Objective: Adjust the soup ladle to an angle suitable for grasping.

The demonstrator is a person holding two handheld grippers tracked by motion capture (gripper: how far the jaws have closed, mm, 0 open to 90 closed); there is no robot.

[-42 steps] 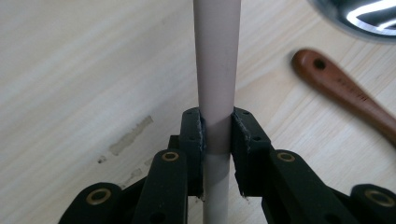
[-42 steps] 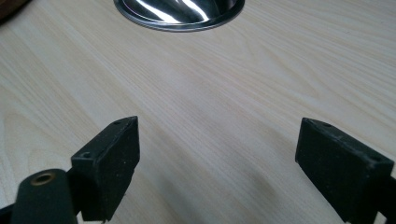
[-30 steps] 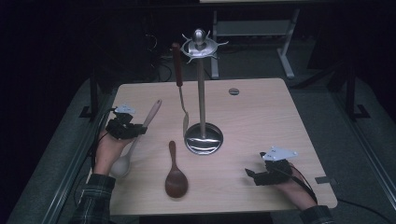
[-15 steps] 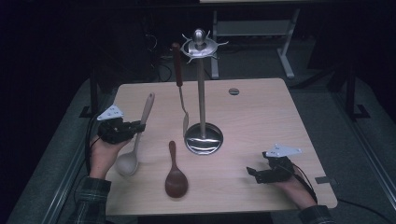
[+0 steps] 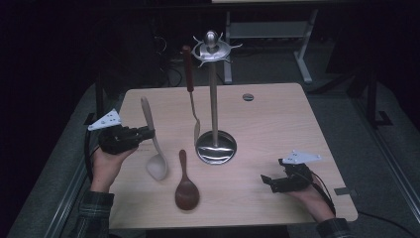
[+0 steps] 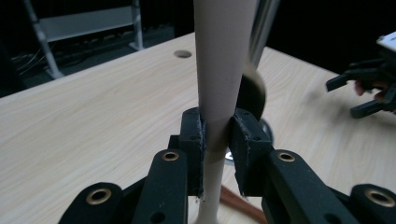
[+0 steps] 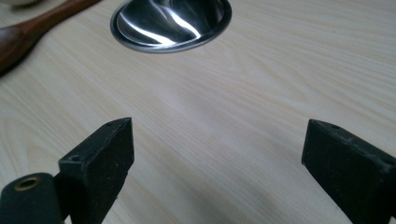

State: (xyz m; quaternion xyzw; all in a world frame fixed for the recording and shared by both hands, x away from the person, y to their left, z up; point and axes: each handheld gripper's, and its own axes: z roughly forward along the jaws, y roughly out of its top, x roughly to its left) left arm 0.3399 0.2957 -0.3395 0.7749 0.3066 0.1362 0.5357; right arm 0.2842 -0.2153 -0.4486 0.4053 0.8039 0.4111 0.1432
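Jaws of the left gripper [image 6: 217, 140] clamp the pale ladle [image 5: 152, 139] (right gripper [image 7: 215, 163] wide).

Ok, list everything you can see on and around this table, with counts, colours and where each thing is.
Pale spoon: one, cream, held upright near the table's left edge, bowl down.
Dark wooden spoon: one, brown, lying flat at front centre.
Utensil stand: one, silver, centre, round base, hooks on top.
Hanging utensil: one, brown handle, metal end, hanging from a hook on the stand.
Table: one, light wood, small round hole near the back edge.
Left gripper: black, fingers clamped on the pale spoon's handle.
Right gripper: black, open, low over the table at front right.
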